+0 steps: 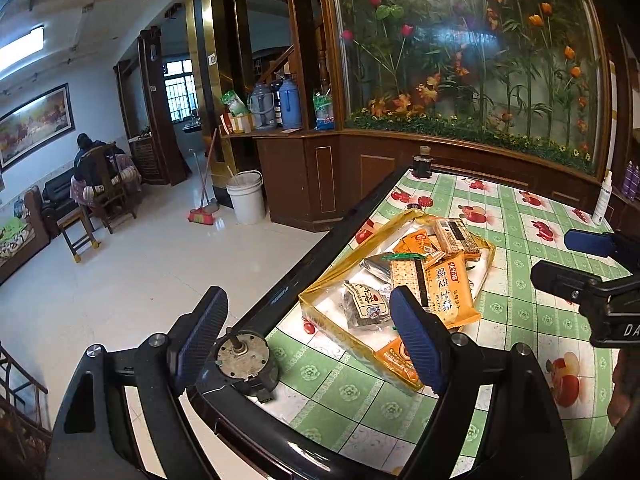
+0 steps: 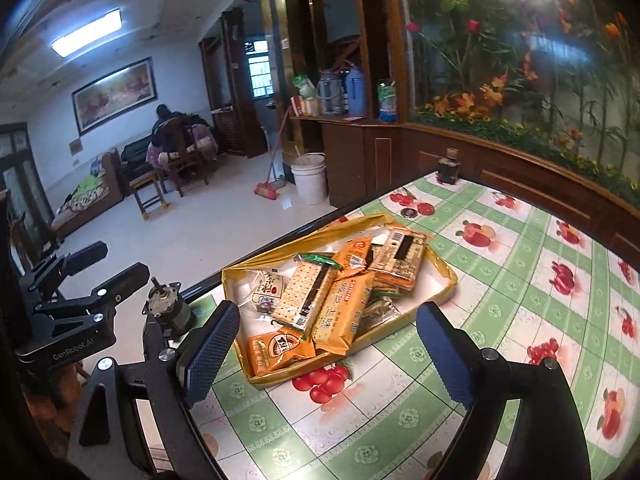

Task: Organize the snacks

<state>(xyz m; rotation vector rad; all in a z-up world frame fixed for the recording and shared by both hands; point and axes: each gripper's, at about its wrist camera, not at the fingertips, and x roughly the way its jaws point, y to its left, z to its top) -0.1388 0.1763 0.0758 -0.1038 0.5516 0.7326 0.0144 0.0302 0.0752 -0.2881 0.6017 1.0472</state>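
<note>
The right gripper [image 2: 326, 344] is hovering with its fingers wide apart and empty, just before the near edge of the yellow tray [image 2: 450, 280]. The left gripper [image 1: 308, 338] is also spread open and holding nothing, at the tray's left corner, beside a small motor [image 1: 246, 360]. The snack packets [image 2: 340, 300] are all lying inside the tray in a loose pile, so gathering seems finished and only neat arranging is remaining. Beyond the tray a dark bottle [image 2: 447, 168] is standing.

Snack packets [image 2: 332, 300] heaped in yellow tray [image 2: 448, 276].
</note>
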